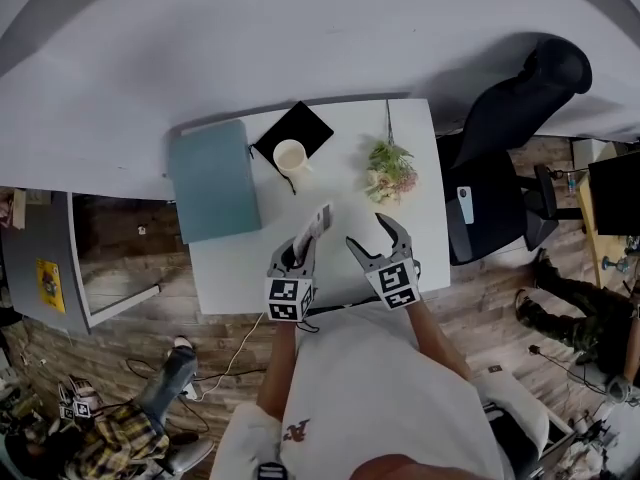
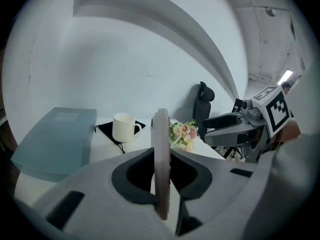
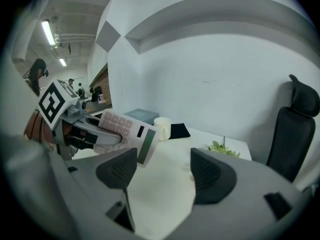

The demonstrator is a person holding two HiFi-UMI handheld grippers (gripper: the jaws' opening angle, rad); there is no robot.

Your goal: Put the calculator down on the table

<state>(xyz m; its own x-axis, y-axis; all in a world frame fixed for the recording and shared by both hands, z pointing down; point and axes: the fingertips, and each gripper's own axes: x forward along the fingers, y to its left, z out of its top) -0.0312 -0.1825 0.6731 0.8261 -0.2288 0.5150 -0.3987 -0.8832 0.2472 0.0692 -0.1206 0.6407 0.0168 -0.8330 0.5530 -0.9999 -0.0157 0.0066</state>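
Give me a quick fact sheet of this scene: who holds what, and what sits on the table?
Left gripper: shut on the calculator, gripping it on edge
Right gripper: open, nothing between its jaws
Calculator: in the air over the white table, not yet set down
On the table: teal box, white mug on a black pouch, small bunch of flowers
Beside the table: black office chair
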